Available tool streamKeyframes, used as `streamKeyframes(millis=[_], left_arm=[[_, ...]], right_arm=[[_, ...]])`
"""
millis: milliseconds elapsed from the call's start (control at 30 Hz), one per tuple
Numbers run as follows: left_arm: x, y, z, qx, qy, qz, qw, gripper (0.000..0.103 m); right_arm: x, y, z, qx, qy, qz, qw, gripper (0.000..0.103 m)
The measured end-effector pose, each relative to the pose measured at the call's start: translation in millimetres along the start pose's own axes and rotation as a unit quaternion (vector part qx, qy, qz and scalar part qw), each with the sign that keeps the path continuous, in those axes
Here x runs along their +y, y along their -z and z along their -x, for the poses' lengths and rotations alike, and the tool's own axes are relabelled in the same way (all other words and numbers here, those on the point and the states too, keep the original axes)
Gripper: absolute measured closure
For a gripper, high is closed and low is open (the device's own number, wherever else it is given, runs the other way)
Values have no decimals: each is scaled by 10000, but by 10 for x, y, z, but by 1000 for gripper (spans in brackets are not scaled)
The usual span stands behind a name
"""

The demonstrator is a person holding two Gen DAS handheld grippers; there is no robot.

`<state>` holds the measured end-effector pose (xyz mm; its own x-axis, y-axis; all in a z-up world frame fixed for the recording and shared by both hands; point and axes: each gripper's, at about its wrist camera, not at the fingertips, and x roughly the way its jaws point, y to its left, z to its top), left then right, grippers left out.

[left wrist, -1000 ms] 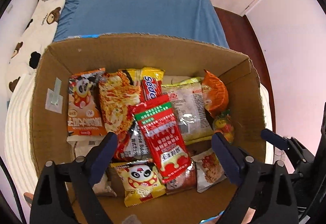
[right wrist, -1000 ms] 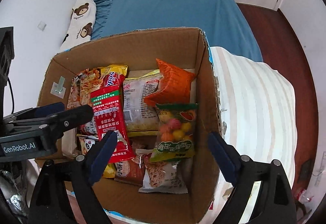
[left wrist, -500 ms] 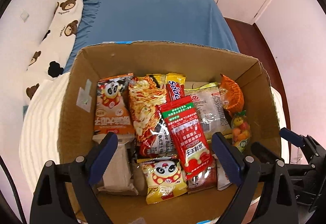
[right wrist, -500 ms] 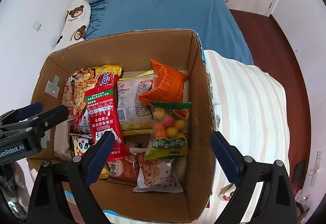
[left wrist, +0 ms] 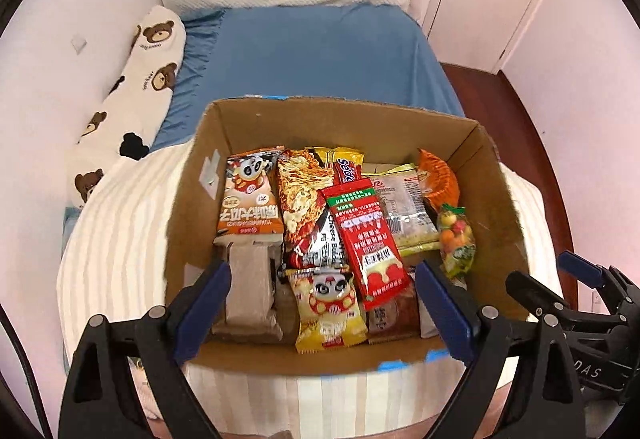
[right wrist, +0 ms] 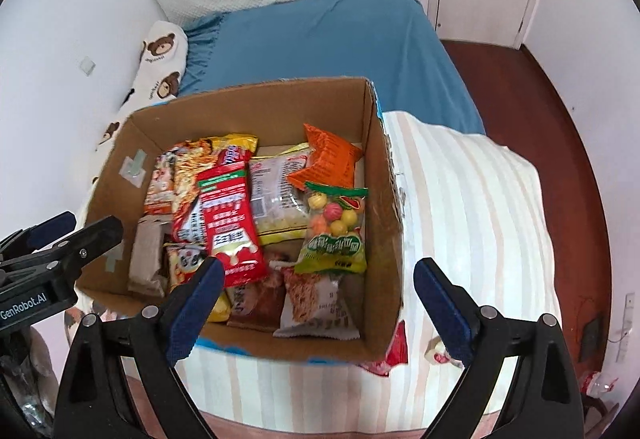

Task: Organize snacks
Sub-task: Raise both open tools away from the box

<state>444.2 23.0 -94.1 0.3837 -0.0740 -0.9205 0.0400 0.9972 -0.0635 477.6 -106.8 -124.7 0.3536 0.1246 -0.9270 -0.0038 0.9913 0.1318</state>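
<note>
An open cardboard box (left wrist: 496,199) sits on a striped folded quilt and holds several snack packs. A long red pack (left wrist: 366,239) lies on top in the middle, with an orange panda pack (left wrist: 250,199) to its left and a bag of round fruit candies (left wrist: 456,235) to its right. The box also shows in the right wrist view (right wrist: 384,223), with the red pack (right wrist: 230,223) and the candy bag (right wrist: 336,231). My left gripper (left wrist: 320,311) is open and empty above the box's near edge. My right gripper (right wrist: 316,303) is open and empty above the box's near right corner.
The striped quilt (right wrist: 472,223) lies on a bed with a blue sheet (left wrist: 320,55). A bear-print pillow (left wrist: 132,87) lies along the left wall. A red wrapper (right wrist: 396,351) lies on the quilt by the box's corner. Dark wood floor (right wrist: 532,111) and a door are at the right.
Both grippers have pulled back and up from the box, so the box looks smaller and more of the bed shows. Both stay open. The snacks have not moved.
</note>
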Motion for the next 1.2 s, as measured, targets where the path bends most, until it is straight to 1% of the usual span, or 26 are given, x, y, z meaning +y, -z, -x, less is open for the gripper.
streamKeyframes(millis=[333,467,567,667,767,900,967,1000,1033,1067,1100,1133,1200], left_arm=[[-27,480,563,-372,-52,4,9993,9],[-48,676,818,-585,-94,-34,9982,9],[-87,805,998,-730,-115,-81,9972,9],[-104,920,1137,-837,-125,-50,9964,9],[-135,1012,1231,-906,-157,-21,9958,9],[-199,1081,1273,-893,-149,18,9959,9],[-270,1107,1236,-871,-251,48,9959,9],[-315,1118,1192,-811,-346,137,9960,9],[-341,1137,1163,-779,-356,208,9961,9],[-393,1153,1102,-749,-298,304,9963,9],[-443,1171,1039,-732,-233,386,9963,9],[-521,1197,933,-704,-161,505,9961,9],[-663,1227,749,-550,-43,568,9969,9]], right_arm=[[118,420,634,-493,-101,121,9987,5],[158,590,882,-747,-117,136,9970,3],[192,716,1058,-893,-191,138,9957,2],[201,831,1219,-1073,-249,93,9939,2],[166,942,1313,-1143,-392,-68,9926,2],[-4,1041,1356,-1135,-602,-406,9909,2],[-130,1069,1335,-1106,-651,-555,9902,2],[-258,1086,1300,-1067,-684,-703,9894,2],[-372,1100,1265,-1028,-706,-837,9887,2],[-454,1114,1235,-991,-713,-931,9881,2],[-626,1143,1155,-875,-672,-1118,9876,2],[-730,1157,1100,-798,-616,-1202,9876,2],[-1006,1191,949,-562,-435,-1327,9886,2]])
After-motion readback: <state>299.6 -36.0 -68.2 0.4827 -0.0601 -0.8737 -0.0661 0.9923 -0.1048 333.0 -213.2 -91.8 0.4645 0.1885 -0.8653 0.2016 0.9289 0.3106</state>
